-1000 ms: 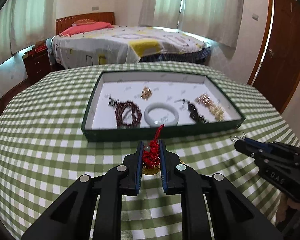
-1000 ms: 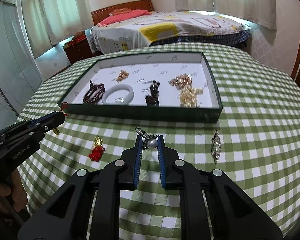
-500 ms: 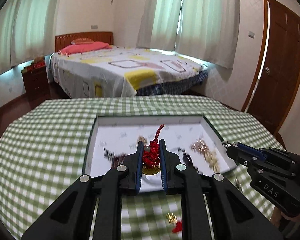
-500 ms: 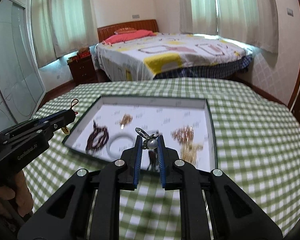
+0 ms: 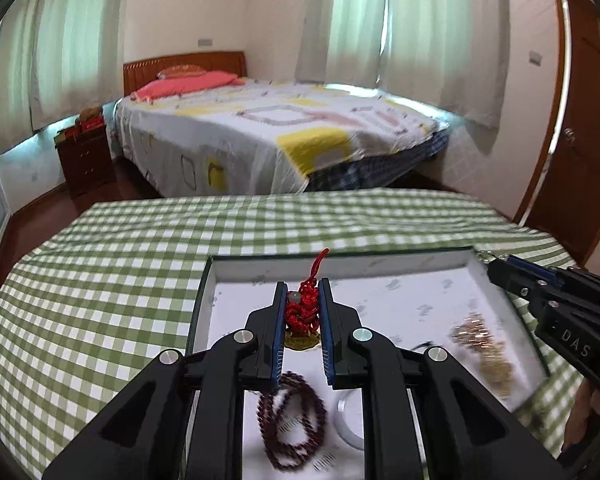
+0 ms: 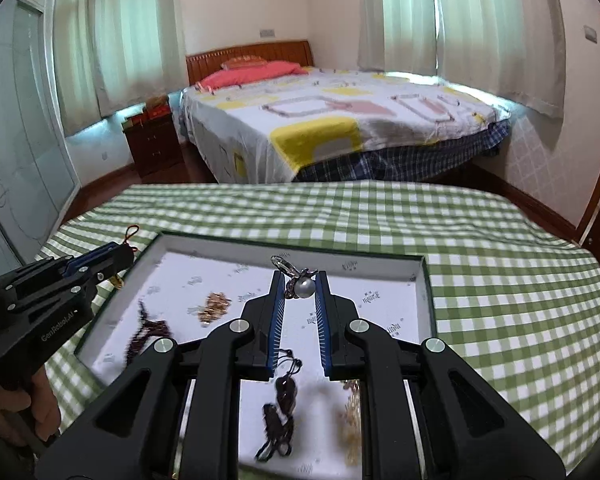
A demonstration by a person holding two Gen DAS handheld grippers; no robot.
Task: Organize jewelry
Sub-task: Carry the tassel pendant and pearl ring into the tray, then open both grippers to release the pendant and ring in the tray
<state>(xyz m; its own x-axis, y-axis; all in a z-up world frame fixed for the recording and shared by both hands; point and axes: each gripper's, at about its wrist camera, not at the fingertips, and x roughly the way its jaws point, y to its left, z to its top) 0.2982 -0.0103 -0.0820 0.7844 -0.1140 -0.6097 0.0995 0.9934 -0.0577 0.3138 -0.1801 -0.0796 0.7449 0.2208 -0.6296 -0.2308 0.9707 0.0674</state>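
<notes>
My left gripper (image 5: 303, 294) is shut on a red knotted charm (image 5: 302, 312) with a gold pendant, held above the left part of the green-edged white tray (image 5: 340, 263). My right gripper (image 6: 299, 285) is shut on a pearl keyring charm (image 6: 303, 287), held above the tray (image 6: 380, 258) near its back middle. In the tray lie a dark red bead bracelet (image 5: 292, 420), a pale jade bangle (image 5: 350, 422), gold pieces (image 5: 484, 350) and a dark cord piece (image 6: 280, 412). Each gripper shows in the other's view: the right one (image 5: 496, 266), the left one (image 6: 122, 250).
The tray sits on a round table with a green checked cloth (image 5: 112, 264). Beyond it stand a bed (image 5: 268, 132), a wooden nightstand (image 5: 86, 156) at left and a wooden door (image 5: 580, 120) at right.
Both grippers rose from the cloth and moved forward over the tray, each carrying its charm. The view has tilted up toward the bed.
</notes>
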